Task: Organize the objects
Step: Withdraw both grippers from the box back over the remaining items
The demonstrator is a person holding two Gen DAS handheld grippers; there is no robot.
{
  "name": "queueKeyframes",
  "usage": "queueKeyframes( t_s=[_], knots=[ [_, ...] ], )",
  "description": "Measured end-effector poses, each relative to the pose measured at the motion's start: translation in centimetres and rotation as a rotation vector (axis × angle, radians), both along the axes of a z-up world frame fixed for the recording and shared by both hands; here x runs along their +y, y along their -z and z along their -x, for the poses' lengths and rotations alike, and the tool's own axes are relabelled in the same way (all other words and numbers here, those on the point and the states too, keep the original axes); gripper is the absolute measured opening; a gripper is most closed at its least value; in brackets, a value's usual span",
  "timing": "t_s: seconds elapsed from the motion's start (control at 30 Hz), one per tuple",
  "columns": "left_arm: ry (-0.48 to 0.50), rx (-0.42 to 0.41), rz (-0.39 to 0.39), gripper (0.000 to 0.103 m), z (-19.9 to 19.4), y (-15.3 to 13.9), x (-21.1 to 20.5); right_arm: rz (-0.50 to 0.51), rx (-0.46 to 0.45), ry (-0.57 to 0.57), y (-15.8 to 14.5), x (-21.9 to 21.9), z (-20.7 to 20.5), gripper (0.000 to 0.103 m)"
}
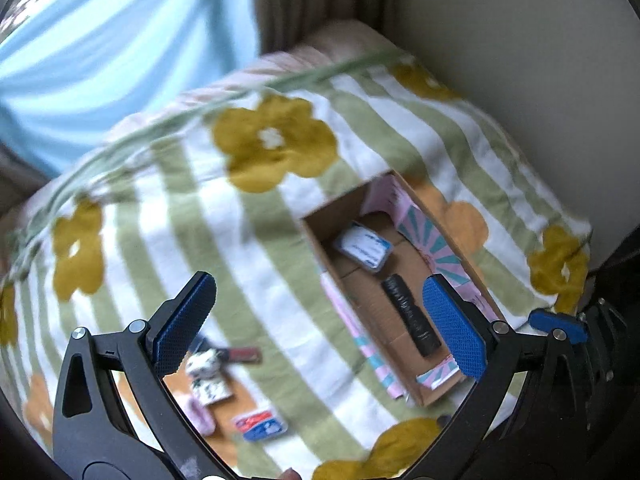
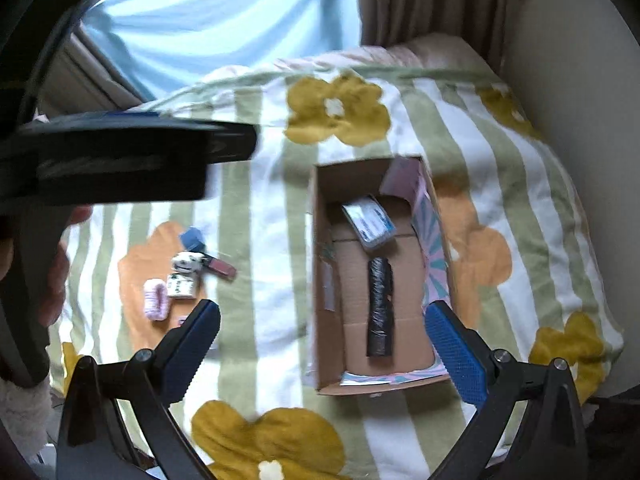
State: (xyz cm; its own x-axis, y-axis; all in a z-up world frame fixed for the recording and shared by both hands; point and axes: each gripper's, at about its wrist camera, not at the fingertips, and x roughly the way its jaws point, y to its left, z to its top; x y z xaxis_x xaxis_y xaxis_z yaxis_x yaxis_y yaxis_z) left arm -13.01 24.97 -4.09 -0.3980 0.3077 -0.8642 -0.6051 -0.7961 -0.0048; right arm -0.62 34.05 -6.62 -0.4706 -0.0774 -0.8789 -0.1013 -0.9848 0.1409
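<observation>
Box: the open cardboard box (image 2: 332,268) sits on the flowered, striped blanket (image 2: 264,240), long side running away from the cameras. This looks like the collecting place for the task.
Already inside: a black roll (image 2: 380,312) lies lengthwise on the box floor, and a white packet with blue print (image 2: 370,222) rests at the far end, tilted against the end wall. Both lie flat, apart from each other, so there is room left beside them.
Still outside: a small cluster lies well apart from the box on its left — a pink fuzzy ring (image 2: 156,300), a black-and-white patterned piece (image 2: 184,276), a reddish-brown tube (image 2: 220,266) and a blue block (image 2: 192,238). A red-and-blue packet (image 1: 262,426) shows only in the left wrist view.
Left gripper (image 1: 320,328): spread wide, nothing between its fingers, held above the blanket between cluster and box; probably about to fetch from the cluster.
Right gripper (image 2: 324,356): also spread and empty, poised over the near end of the box.
Hard to make out: both views are motion-blurred; printing on the packets is unreadable, and what the patterned piece is I cannot tell.
Hidden: the left gripper's dark body covers the blanket's upper left in the right wrist view.
</observation>
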Motion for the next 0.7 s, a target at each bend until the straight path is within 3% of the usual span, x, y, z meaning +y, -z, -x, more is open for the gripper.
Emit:
queueKeyframes(
  t_s=[0.2,0.33,0.53,0.7],
  knots=[
    [-0.193,0.064,-0.079,0.103,-2.3,-4.5,-10.8,0.004,0.083,-0.061,-3.5,-4.3,-0.3,0.102],
    [-0.319,0.113,-0.100,0.103,-4.4,-5.9,-17.5,0.058,0.127,-0.071,-4.9,-6.1,-0.4,0.102],
    [-0.463,0.102,-0.106,0.103,-7.3,-5.0,-25.7,0.068,0.161,-0.091,-5.4,-8.4,-0.3,0.102],
    [-0.504,0.073,-0.104,0.103,-8.3,-3.5,-28.5,0.063,0.180,-0.123,-5.7,-9.7,0.5,0.102]
  ],
)
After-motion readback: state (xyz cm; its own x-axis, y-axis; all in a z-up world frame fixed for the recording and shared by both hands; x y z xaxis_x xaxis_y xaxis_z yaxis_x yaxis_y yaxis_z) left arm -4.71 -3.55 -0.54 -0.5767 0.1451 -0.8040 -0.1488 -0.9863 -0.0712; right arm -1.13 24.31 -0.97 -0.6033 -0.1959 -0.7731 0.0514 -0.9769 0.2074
